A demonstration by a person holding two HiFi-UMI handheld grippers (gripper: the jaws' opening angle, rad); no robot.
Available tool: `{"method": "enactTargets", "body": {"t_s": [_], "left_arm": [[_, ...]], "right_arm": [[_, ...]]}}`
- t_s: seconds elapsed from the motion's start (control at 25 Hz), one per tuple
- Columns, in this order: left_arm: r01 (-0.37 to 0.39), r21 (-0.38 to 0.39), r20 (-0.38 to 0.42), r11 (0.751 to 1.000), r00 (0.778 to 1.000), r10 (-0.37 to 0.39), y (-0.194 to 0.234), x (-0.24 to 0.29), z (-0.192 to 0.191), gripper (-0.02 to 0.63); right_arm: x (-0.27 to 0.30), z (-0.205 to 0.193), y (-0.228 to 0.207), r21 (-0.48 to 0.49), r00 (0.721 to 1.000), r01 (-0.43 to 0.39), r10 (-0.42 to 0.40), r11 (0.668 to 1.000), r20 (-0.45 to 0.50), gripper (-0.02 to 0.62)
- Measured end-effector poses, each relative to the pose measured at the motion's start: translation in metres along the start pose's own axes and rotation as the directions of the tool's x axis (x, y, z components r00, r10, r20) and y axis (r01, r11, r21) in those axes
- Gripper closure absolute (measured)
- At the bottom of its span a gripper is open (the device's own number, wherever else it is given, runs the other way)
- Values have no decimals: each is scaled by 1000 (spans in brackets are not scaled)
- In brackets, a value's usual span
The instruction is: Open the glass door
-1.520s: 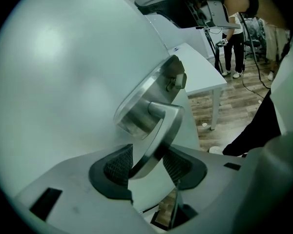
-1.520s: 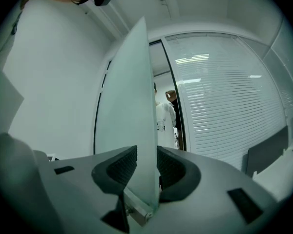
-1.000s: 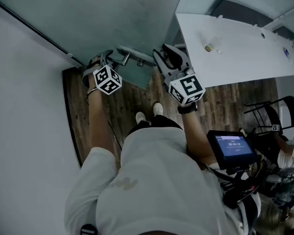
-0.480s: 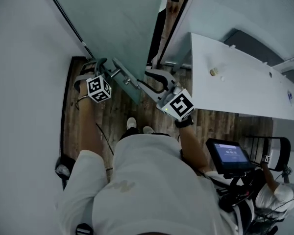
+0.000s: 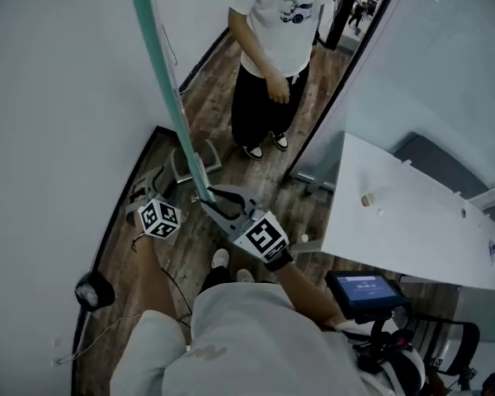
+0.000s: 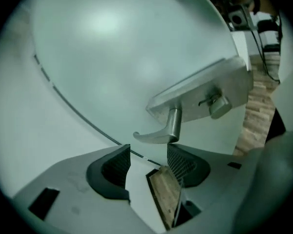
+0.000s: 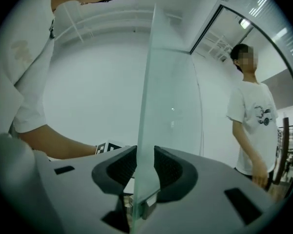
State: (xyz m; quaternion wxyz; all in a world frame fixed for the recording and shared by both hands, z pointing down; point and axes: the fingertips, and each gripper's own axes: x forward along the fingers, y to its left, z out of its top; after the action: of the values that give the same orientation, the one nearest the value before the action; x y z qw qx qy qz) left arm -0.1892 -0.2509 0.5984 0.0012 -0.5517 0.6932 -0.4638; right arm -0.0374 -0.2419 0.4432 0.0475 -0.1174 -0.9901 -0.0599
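The glass door [image 5: 161, 64] stands swung open, edge-on to me in the head view. My right gripper [image 5: 208, 195] is at its free edge. In the right gripper view the pane [image 7: 161, 82] runs between the pads, and the right gripper [image 7: 145, 162] is shut on it. My left gripper [image 5: 161, 181] hangs on the door's left side. In the left gripper view the metal lever handle [image 6: 158, 134] and its lock plate [image 6: 200, 94] lie just beyond the tips. The left gripper [image 6: 147, 162] has just been opening and stands open with nothing between its pads.
A person in a white shirt and black trousers [image 5: 268, 48] stands in the doorway just past the door. A white wall [image 5: 49, 97] runs along the left. A white table [image 5: 412, 213] is at the right, with a small screen [image 5: 359, 287] near my right arm.
The door has swung from nearly shut to wide open, showing the person behind it. The left gripper has come off the lever handle. The right gripper has stayed on the door's edge.
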Motion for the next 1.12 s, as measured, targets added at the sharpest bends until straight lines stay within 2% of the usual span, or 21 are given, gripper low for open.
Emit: {"method": "enactTargets", "body": {"t_s": [0.08, 0.16, 0.32, 0.48, 0.64, 0.8, 0.96, 1.04, 1.12], "left_arm": [[-49, -149, 21, 988, 998, 53, 5, -31, -13, 377], [-97, -298, 50, 949, 992, 117, 9, -64, -20, 377], [-171, -535, 92, 827, 962, 258, 25, -117, -30, 379], [-201, -688, 96, 698, 928, 361, 39, -146, -50, 379], [-224, -774, 80, 592, 893, 442, 42, -195, -55, 380], [-269, -800, 56, 537, 857, 513, 47, -236, -55, 404], [-355, -808, -15, 470, 810, 586, 54, -275, -69, 471], [-390, -811, -50, 437, 789, 612, 57, -281, -83, 517], [-413, -815, -83, 407, 778, 623, 67, -272, -113, 538]], "right_arm": [[12, 4, 17, -1, 999, -32, 32, 999, 6, 488], [22, 9, 36, 0, 998, -57, 57, 998, 11, 488], [48, 13, 65, -1, 994, -106, 106, 994, 20, 488], [85, 11, 80, 4, 987, -158, 158, 987, 27, 479], [95, 23, 105, 8, 982, -183, 182, 983, 45, 469], [99, 39, 125, 4, 979, -191, 190, 982, 69, 465], [103, 55, 152, -9, 965, -241, 241, 970, 100, 459], [110, 56, 162, -19, 956, -271, 271, 962, 113, 459], [137, 48, 170, -29, 945, -308, 310, 951, 105, 459]]}}
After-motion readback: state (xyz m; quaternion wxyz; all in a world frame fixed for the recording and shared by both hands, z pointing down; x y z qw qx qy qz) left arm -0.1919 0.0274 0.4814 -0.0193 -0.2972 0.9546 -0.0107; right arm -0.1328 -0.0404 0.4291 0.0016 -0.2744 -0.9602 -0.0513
